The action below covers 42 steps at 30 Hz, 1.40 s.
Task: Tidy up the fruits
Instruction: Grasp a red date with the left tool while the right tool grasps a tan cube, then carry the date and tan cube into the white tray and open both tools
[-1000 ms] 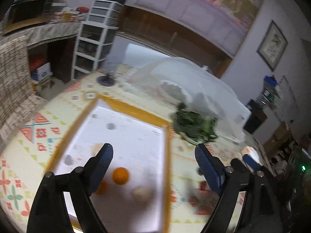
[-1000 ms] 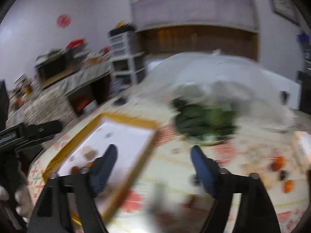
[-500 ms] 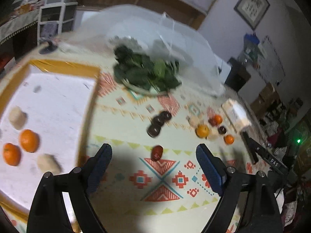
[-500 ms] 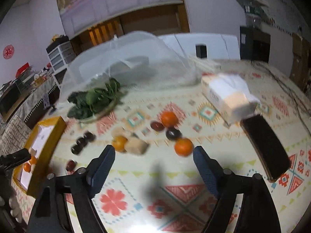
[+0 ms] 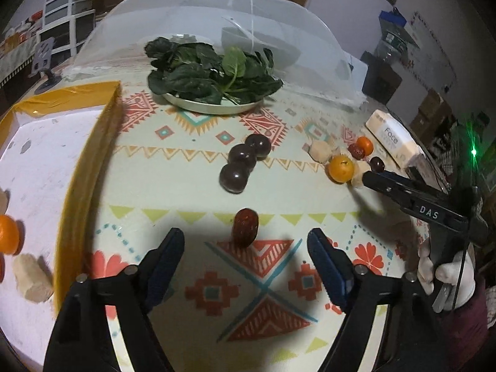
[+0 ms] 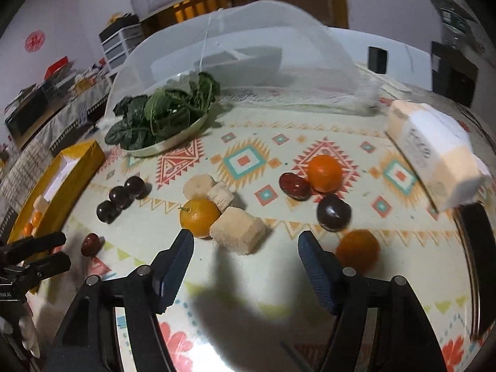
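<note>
My left gripper (image 5: pixel 246 248) hangs low over the patterned cloth, jaws closing, with a red date (image 5: pixel 245 228) just ahead of the gap and untouched. Beyond it lie three dark plums (image 5: pixel 243 161). At the left, the yellow-rimmed tray (image 5: pixel 90 167) holds an orange (image 5: pixel 7 234) and a pale chunk (image 5: pixel 32 277). My right gripper (image 6: pixel 245 248) is also closing, its pads clear of the pale cube (image 6: pixel 238 231) in front. A stemmed orange (image 6: pixel 200 217), a dark plum (image 6: pixel 334 212), two more oranges (image 6: pixel 324 169) and a date (image 6: pixel 294 186) lie around it.
A plate of leafy greens (image 5: pixel 214 71) stands behind the fruit, in front of a white mesh food cover (image 5: pixel 217 15). A tissue pack (image 6: pixel 434 152) and a flat black object (image 6: pixel 477 263) lie at the right. A gloved hand (image 5: pixel 446 276) holds the right gripper.
Both grippers swung from the tray to the loose fruit on the cloth and sank toward it. Their jaws have narrowed. The fruit has not moved.
</note>
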Available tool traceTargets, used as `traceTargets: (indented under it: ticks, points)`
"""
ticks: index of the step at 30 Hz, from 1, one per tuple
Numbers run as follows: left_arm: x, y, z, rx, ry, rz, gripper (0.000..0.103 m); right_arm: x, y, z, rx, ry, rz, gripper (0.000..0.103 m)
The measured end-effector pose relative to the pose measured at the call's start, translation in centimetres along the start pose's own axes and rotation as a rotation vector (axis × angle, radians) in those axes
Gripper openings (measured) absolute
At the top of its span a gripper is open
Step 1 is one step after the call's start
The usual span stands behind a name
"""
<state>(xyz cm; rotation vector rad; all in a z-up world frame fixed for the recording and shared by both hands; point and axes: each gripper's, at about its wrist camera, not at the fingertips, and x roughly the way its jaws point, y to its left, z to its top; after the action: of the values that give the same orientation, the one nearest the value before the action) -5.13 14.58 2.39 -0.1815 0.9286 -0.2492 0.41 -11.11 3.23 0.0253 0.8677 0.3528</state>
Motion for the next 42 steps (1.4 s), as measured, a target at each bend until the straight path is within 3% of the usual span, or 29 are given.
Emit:
traceTargets:
  ticks: [2, 3, 6, 9, 13, 21, 27, 34, 42]
  points:
    - [1.0, -0.2, 0.3, 0.011, 0.026, 0.004, 0.064, 0.5, -0.1, 0.4, -0.005, 0.011, 0.025, 0.074]
    - [1.5, -0.2, 0.4, 0.014, 0.042, 0.01, 0.052, 0.6, 0.0, 0.6, -0.018, 0.009, 0.029, 0.074]
    - [2.0, -0.5, 0.7, 0.033, 0.031, 0.037, 0.036, 1.0, 0.4, 1.0, -0.055, 0.019, 0.021, 0.073]
    - [2.1, -0.5, 0.6, 0.042, 0.029, 0.048, 0.019, 1.3, 0.6, 1.3, -0.073, 0.027, 0.038, 0.064]
    - [1.9, -0.3, 0.5, 0.039, 0.019, 0.044, 0.019, 1.2, 1.1, 1.3, -0.091, 0.044, 0.046, 0.042]
    - [-1.3, -0.2, 0.1, 0.032, -0.055, 0.042, 0.019, -0.1, 1.6, 0.2, -0.081, 0.042, 0.016, 0.042]
    - [-5.4, 1.0, -0.8, -0.016, -0.117, 0.024, 0.019, -3.8, 3.7, -0.1, -0.06, -0.02, 0.069, 0.042]
    - [-11.3, 6.7, -2.8, -0.148, -0.2, 0.094, 0.019, -6.5, 11.2, -0.1, -0.116, -0.053, 0.2, 0.042]
    - [-14.4, 15.3, -5.9, -0.308, -0.205, 0.246, 0.019, -4.2, 22.8, -0.4, -0.193, 0.009, 0.395, 0.042]
